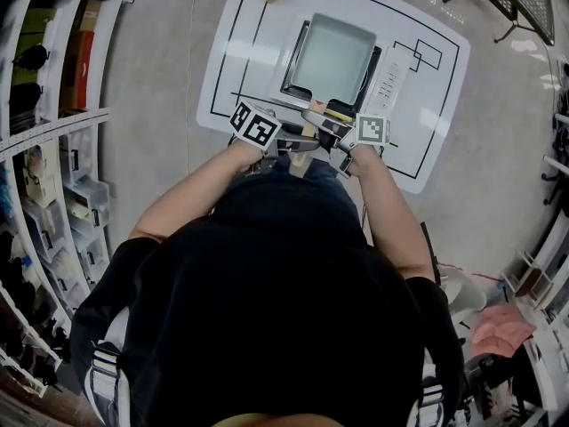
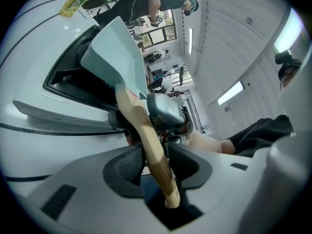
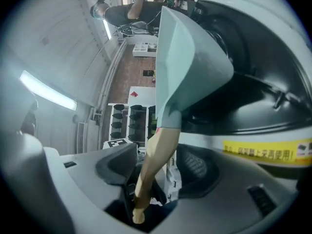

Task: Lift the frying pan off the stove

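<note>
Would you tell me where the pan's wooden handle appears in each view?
Head view: the wooden handle sits centre, below the grey pan.
Left gripper view: wooden handle slants through the centre toward the bottom.
Right gripper view: lower centre, slanting down-left.
Shared landmark: the grey pan.

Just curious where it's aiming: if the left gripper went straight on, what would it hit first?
The wooden handle, which the left gripper clamps. Just beyond it, apparently close though depth is unclear, sits the right gripper facing it.
</note>
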`<state>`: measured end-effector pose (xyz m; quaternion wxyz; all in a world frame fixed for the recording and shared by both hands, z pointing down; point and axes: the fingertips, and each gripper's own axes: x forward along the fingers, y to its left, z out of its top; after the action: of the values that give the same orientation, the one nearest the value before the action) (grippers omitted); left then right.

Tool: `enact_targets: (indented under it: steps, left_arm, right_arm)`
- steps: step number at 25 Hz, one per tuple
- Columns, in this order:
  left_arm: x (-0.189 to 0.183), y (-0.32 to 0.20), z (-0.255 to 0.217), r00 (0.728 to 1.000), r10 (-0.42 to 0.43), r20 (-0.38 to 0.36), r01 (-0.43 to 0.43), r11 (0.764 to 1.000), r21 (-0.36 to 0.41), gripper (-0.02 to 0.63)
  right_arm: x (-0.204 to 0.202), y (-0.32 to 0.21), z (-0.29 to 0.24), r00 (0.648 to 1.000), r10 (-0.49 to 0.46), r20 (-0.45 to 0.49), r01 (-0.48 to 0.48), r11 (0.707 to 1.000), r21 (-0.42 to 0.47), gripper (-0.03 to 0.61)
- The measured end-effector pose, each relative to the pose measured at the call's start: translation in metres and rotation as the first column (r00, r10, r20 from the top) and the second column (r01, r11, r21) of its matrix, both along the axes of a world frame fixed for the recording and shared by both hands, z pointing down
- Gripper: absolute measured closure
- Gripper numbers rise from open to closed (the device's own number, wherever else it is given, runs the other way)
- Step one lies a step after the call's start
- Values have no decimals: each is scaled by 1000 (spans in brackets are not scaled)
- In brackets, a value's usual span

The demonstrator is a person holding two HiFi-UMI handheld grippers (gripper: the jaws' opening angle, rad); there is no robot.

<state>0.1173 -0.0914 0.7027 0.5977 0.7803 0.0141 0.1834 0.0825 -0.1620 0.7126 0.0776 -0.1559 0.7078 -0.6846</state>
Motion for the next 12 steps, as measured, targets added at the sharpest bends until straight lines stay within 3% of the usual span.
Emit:
enact_targets:
  steps: [12]
  left_arm:
    - [1, 1, -2, 1000, 1, -29, -2, 999, -32, 471]
  right_arm:
    - [-3, -5, 1, 997, 16, 70, -13, 999, -48, 394]
